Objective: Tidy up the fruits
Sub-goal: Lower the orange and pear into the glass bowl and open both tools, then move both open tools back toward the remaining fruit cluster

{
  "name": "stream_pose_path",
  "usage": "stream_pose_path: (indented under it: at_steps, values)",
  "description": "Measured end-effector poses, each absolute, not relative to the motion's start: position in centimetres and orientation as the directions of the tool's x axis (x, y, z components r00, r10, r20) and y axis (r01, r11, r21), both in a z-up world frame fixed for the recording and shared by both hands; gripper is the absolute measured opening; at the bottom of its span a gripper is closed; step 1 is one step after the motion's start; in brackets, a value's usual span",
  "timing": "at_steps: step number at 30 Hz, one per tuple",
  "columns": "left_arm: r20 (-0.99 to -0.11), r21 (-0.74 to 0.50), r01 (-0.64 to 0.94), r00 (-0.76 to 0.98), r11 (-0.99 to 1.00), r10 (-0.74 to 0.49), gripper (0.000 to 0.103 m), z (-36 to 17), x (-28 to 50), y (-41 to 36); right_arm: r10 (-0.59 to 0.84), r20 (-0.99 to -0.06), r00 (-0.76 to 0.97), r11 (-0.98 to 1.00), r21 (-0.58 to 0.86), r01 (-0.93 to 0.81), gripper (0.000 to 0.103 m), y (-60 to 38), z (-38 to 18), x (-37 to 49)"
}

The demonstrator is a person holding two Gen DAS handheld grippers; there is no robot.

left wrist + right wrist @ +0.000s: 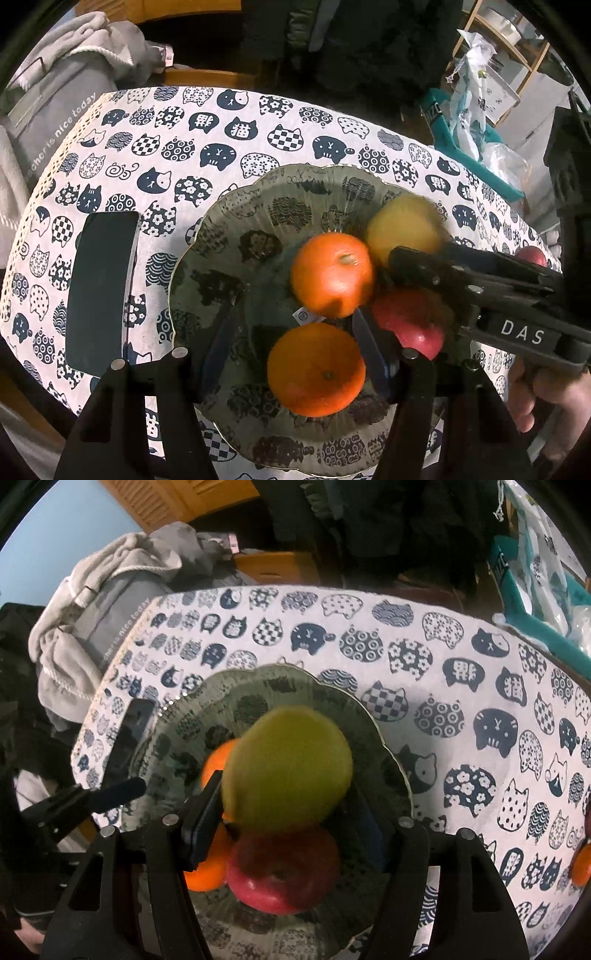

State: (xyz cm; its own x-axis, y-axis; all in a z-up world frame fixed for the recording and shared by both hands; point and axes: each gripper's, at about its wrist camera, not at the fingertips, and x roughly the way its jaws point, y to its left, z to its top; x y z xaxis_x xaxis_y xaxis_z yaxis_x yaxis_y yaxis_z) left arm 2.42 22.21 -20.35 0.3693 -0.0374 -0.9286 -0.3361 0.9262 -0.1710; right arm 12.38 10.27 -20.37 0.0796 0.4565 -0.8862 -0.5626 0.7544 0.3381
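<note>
A ribbed glass plate (229,221) on the cat-print tablecloth (221,122) holds two oranges and a red apple (410,317). The nearer orange (316,369) lies between the fingers of my left gripper (295,314), nearer the right one, with plate showing beside the left pad; this gripper is open. The far orange (332,275) sits past the fingertips. My right gripper (291,790) hangs over the plate (280,683) around a blurred yellow-green fruit (288,764). Its left pad (207,812) is against the fruit, and a dark gap shows at the right finger. The red apple (284,878) lies under it.
A black phone (99,288) lies left of the plate. Another red fruit (532,254) and an orange (581,867) sit at the table's right edge. Grey clothes (74,74) are heaped beyond the left side, a teal box (476,147) beyond the right. A hand (546,398) holds the right gripper (417,251).
</note>
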Motion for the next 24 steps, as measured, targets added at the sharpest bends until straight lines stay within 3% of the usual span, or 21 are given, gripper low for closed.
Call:
stream_pose_path:
  at_steps: [24]
  values:
    - [-0.865,-0.164,-0.242,0.502,0.956,-0.021,0.067,-13.4,1.4,18.4,0.499,-0.806,0.317,0.766,0.24,-0.596,0.068,6.4,-10.6,11.0]
